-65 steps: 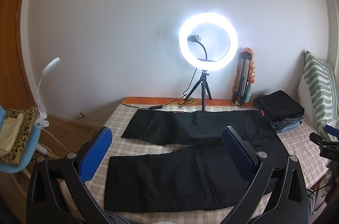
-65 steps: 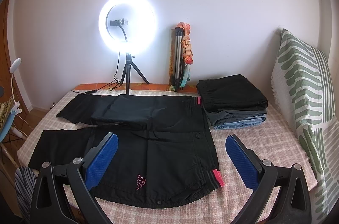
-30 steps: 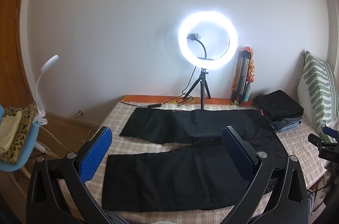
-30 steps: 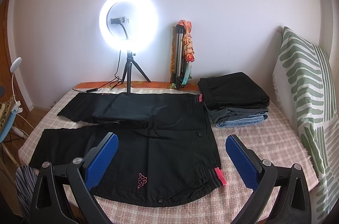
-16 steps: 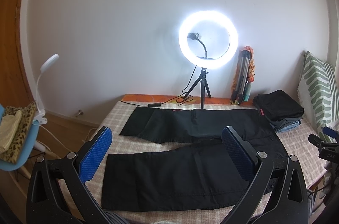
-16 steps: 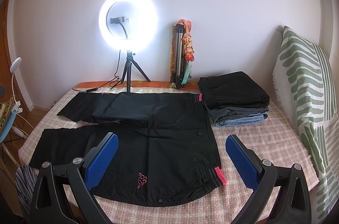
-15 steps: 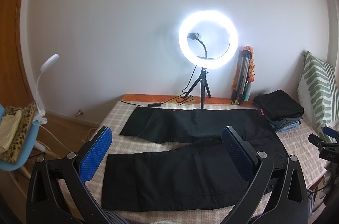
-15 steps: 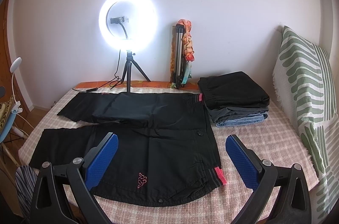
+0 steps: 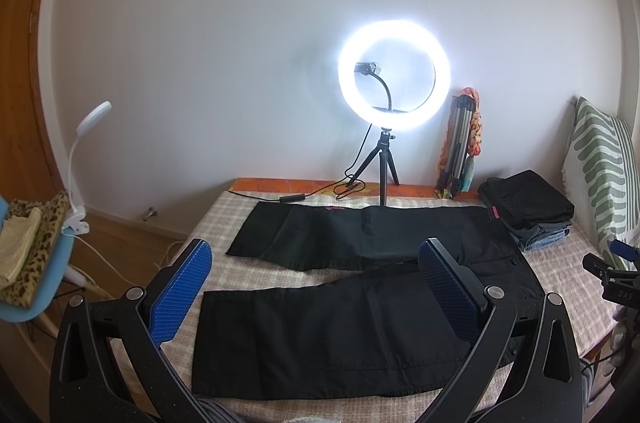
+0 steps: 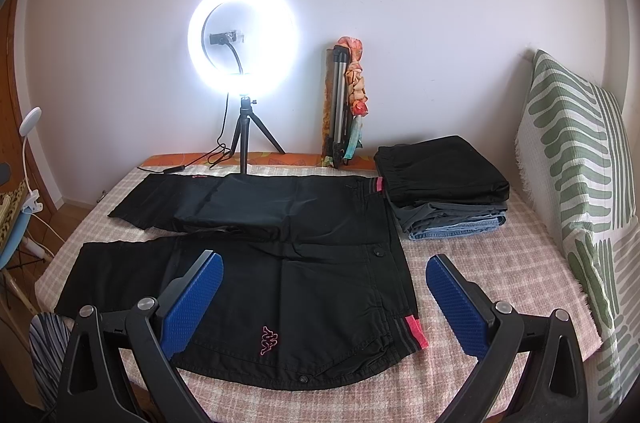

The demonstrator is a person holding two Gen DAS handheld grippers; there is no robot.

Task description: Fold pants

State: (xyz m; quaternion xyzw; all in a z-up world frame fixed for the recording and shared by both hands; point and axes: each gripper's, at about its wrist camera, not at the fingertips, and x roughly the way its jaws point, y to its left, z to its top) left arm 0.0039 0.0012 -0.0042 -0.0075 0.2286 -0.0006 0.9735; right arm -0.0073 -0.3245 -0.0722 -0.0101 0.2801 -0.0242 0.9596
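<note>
Black pants [image 9: 340, 327] lie spread flat on the checked bed cover [image 9: 224, 223], both legs pointing left and the waistband to the right. In the right wrist view the pants [image 10: 304, 283] show a pink logo and a red waistband tab. My left gripper [image 9: 314, 287] is open and empty, held above the near leg. My right gripper [image 10: 324, 297] is open and empty, held above the waist end of the pants. Neither touches the cloth.
A lit ring light on a tripod [image 9: 394, 75] stands at the back by the wall. A stack of folded clothes [image 10: 444, 179] sits at the back right. A green-striped pillow [image 10: 576, 151] leans on the right. A blue chair [image 9: 24, 263] stands left of the bed.
Both views have drifted slightly: the grippers have pulled back a little from the bed. The pants have not moved and both grippers stay open.
</note>
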